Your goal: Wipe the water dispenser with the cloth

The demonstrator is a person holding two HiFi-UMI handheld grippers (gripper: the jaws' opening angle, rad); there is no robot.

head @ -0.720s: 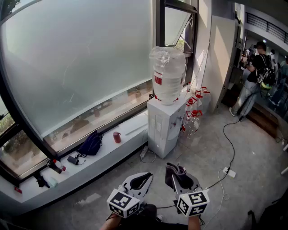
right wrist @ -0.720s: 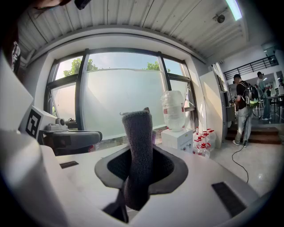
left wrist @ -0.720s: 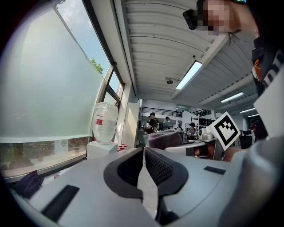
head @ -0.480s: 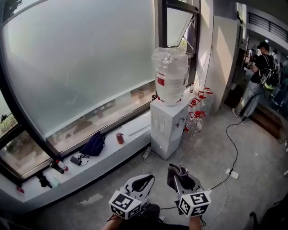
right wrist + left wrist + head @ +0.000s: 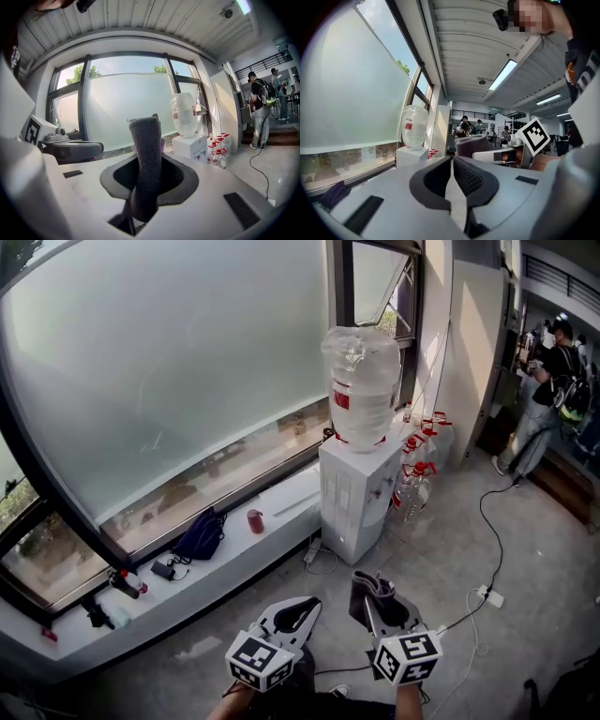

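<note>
Water dispenser [image 5: 354,495]: a white cabinet standing on the floor [image 5: 441,549] against the window ledge [image 5: 225,563], at about 12 o'clock from our right gripper [image 5: 377,601] and well apart from it. A large clear water bottle [image 5: 362,385] with a red label sits upside down on its top. In the right gripper view the dispenser [image 5: 191,145] shows at 2 o'clock of the jaws, with the bottle [image 5: 183,115] above it.

We hold the cloth [image 5: 366,591], a dark grey knitted one, in the right gripper [image 5: 145,190]: its jaws are clamped on the cloth [image 5: 145,157], which stands up between them as a thick roll. Our left gripper [image 5: 296,613] is at 9 o'clock of the right one, just beside it; its jaws [image 5: 452,176] are pressed together with nothing between them.

At 3 o'clock of the dispenser stands a cluster of clear red-capped bottles [image 5: 418,474]. At 9 o'clock of it, on the ledge, are a small red cup [image 5: 254,520] and, further along, a dark blue bag [image 5: 200,538]. A white power strip [image 5: 488,596] lies on the floor at 3 o'clock of the right gripper, with a black cable [image 5: 495,531] running from it. A person with a backpack [image 5: 555,381] stands at 2 o'clock of the head view, far from us.
</note>
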